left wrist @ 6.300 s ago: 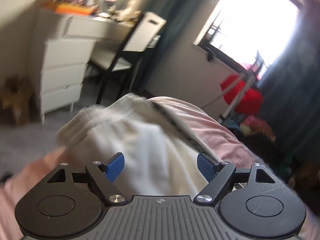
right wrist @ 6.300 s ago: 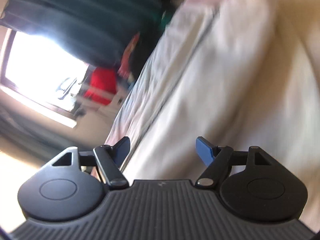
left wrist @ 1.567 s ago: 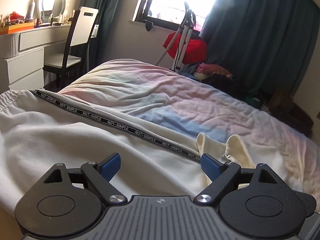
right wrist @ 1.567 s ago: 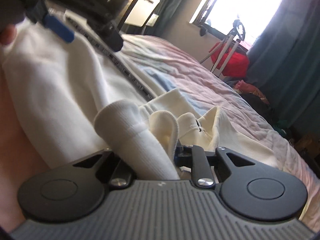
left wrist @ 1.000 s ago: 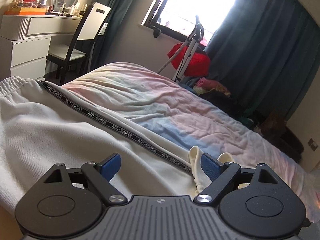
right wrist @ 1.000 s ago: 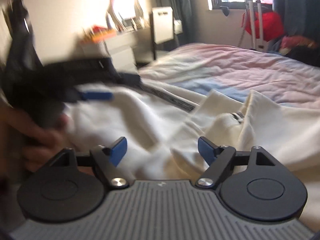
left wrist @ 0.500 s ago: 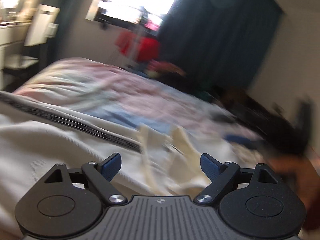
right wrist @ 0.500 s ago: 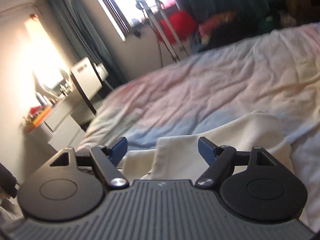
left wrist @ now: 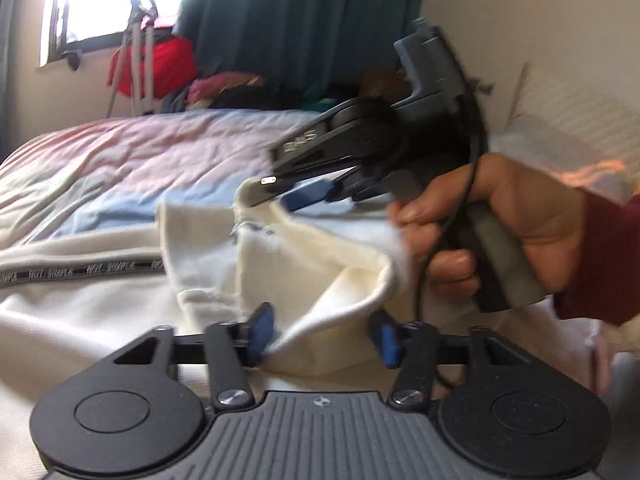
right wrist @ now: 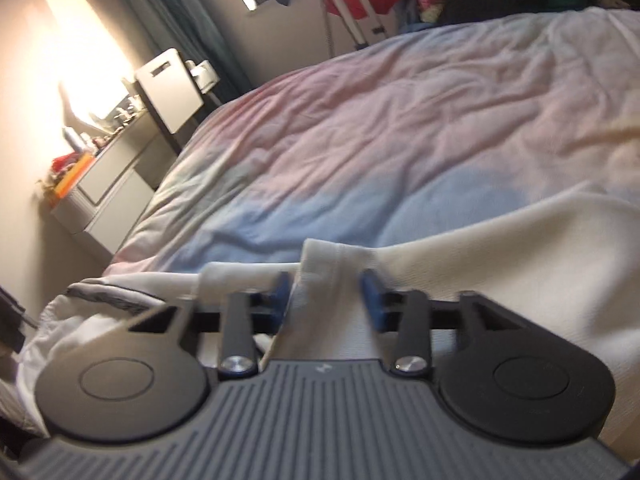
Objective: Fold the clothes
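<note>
lying spread over the bed [right wrist: 420,112], the cream garment [left wrist: 100,312] with its black lettered stripe [left wrist: 76,271] has a bunched cuff end nearest both tools. the left gripper [left wrist: 322,336] has just been closing its jaws, a fold of cream cloth between them, the left pad touching it and the right pad not clearly pressing. the right gripper [right wrist: 326,300], held in a hand [left wrist: 516,232] with a dark red sleeve [left wrist: 600,260], has also just been closing, its jaws pinching a ridge of the same cloth.
</note>
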A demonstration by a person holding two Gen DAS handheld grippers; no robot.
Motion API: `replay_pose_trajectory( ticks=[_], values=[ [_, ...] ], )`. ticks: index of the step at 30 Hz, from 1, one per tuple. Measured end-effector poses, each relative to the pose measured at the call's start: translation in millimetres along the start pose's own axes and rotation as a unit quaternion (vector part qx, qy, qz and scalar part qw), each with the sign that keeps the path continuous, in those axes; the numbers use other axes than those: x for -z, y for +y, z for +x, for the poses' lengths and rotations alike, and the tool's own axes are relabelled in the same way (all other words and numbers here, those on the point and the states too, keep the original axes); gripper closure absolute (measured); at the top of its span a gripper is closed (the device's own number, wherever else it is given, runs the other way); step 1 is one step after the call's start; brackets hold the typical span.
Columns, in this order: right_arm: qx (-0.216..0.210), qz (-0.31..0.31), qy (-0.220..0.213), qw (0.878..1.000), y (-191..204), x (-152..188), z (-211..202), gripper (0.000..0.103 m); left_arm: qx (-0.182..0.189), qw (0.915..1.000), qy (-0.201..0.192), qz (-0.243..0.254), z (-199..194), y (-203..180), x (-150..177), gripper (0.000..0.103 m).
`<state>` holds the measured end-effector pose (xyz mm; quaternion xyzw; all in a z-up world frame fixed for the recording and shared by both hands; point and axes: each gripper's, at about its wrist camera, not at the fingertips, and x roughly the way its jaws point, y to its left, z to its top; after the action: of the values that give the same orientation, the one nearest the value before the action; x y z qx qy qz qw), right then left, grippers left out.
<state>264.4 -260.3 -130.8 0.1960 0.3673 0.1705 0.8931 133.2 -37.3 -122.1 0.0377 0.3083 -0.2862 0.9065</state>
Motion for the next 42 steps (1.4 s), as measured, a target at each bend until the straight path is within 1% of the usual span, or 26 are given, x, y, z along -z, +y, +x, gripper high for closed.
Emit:
replay_pose_trajectory(
  ticks=[1, 2, 3, 4, 8, 11, 13, 14, 16, 18, 20, 22, 24, 27, 30, 31, 32, 33, 34, 35, 36, 37, 38, 39, 40, 42],
  values=[
    [-0.002, 0.005, -0.002, 1.0, -3.1, 0.7, -0.3, 0.083, -0.001, 0.9999, -0.005, -0.01, -1.8, 3.6, -0.3, 0.076],
    [-0.004, 0.01, -0.008, 1.0, -4.9, 0.8, -3.3, 0.086, 0.001, 0.9997, -0.01, -0.021, -4.5, 6.6, -1.3, 0.081],
    [-0.004, 0.01, -0.016, 1.0, -5.4, 0.3, -6.7, 0.088, 0.005, 0.9994, -0.014, -0.033, -8.2, 9.9, -3.0, 0.087],
    [-0.003, 0.011, -0.024, 1.0, -5.6, -0.2, -10.3, 0.088, 0.01, 0.9987, -0.02, -0.045, -11.9, 12.6, -4.7, 0.09],
    [-0.004, -0.014, -0.067, 0.998, 7.2, -3.4, -30.4, 0.089, 0.035, 0.9939, -0.03, -0.1, -28.7, 15.3, -8.9, 0.095],
    [0.003, -0.055, -0.097, 0.994, 27.7, -5.1, -46.2, 0.089, 0.063, 0.984, -0.026, -0.165, -40.7, 15.7, -7.2, 0.096],
    [-0.001, -0.088, -0.115, 0.99, 44.4, -5.0, -54.5, 0.089, 0.069, 0.9778, -0.026, -0.196, -51.4, 13.4, -4.0, 0.096],
    [-0.001, -0.108, -0.121, 0.987, 53.0, -4.3, -56.4, 0.089, 0.065, 0.9766, -0.024, -0.204, -55.0, 11.2, -2.1, 0.096],
    [0.002, -0.145, -0.122, 0.982, 69.6, -0.7, -53.8, 0.089, 0.048, 0.9757, -0.02, -0.213, -61.1, 6.1, 1.9, 0.096],
    [0.002, -0.165, -0.108, 0.98, 78.7, 5.7, -43.6, 0.089, 0.022, 0.9762, -0.01, -0.215, -64.0, 1.9, 6.5, 0.096],
    [0.005, -0.172, -0.085, 0.981, 79.9, 14.3, -27.4, 0.089, -0.003, 0.977, 0.006, -0.213, -60.7, 0.7, 10.3, 0.096],
    [0.018, -0.172, -0.056, 0.983, 76.6, 23.2, -7.3, 0.089, -0.007, 0.9782, 0.023, -0.206, -53.4, 2.0, 13.9, 0.094],
    [0.046, -0.179, -0.037, 0.982, 71.4, 30.5, 11.0, 0.088, -0.026, 0.9834, 0.03, -0.177, -45.6, -0.9, 17.2, 0.093],
    [0.047, -0.153, -0.025, 0.987, 59.3, 36.8, 23.1, 0.087, -0.04, 0.9866, 0.027, -0.156, -40.6, -3.9, 19.4, 0.092],
    [0.049, -0.157, -0.028, 0.986, 61.9, 34.9, 17.5, 0.086, -0.038, 0.9876, 0.018, -0.151, -43.2, -4.7, 19.4, 0.091],
    [0.048, -0.154, -0.028, 0.986, 61.4, 34.8, 15.0, 0.083, -0.038, 0.9882, 0.016, -0.148, -43.6, -5.4, 19.6, 0.089],
    [0.047, -0.151, -0.028, 0.987, 61.0, 34.8, 12.6, 0.074, -0.038, 0.9887, 0.015, -0.144, -43.9, -5.9, 19.3, 0.087],
    [0.046, -0.147, -0.028, 0.988, 60.3, 34.8, 9.8, 0.066, -0.039, 0.9891, 0.014, -0.141, -44.1, -6.5, 18.8, 0.079],
    [0.041, -0.138, -0.03, 0.989, 58.4, 34.8, 5.4, 0.044, -0.041, 0.9901, 0.01, -0.134, -46.0, -9.0, 17.6, 0.065],
    [0.036, -0.129, -0.037, 0.99, 57.0, 35.0, -0.6, 0.026, -0.044, 0.9911, 0.005, -0.125, -48.7, -12.4, 16.2, 0.058],
    [0.031, -0.122, -0.048, 0.991, 55.9, 34.5, -7.7, 0.021, -0.05, 0.9923, -0.005, -0.113, -53.3, -16.9, 14.9, 0.046],
    [0.028, -0.117, -0.058, 0.991, 55.9, 33.6, -15.2, 0.019, -0.059, 0.9931, -0.018, -0.099, -58.8, -21.9, 13.9, 0.032],
    [0.028, -0.115, -0.066, 0.991, 57.1, 32.3, -23.5, 0.019, -0.067, 0.9935, -0.031, -0.086, -64.2, -26.9, 12.8, 0.027],
    [0.032, -0.114, -0.074, 0.99, 57.4, 31.1, -31.7, 0.019, -0.076, 0.9935, -0.044, -0.072, -69.6, -31.8, 11.7, 0.023],
    [0.036, -0.112, -0.083, 0.99, 57.5, 30.0, -40.0, 0.019, -0.078, 0.9936, -0.055, -0.062, -74.7, -35.2, 10.9, 0.023],
    [0.043, -0.104, -0.103, 0.988, 55.9, 29.0, -58.5, 0.019, -0.071, 0.9933, -0.071, -0.058, -84.8, -38.8, 10.6, 0.021]
  ],
)
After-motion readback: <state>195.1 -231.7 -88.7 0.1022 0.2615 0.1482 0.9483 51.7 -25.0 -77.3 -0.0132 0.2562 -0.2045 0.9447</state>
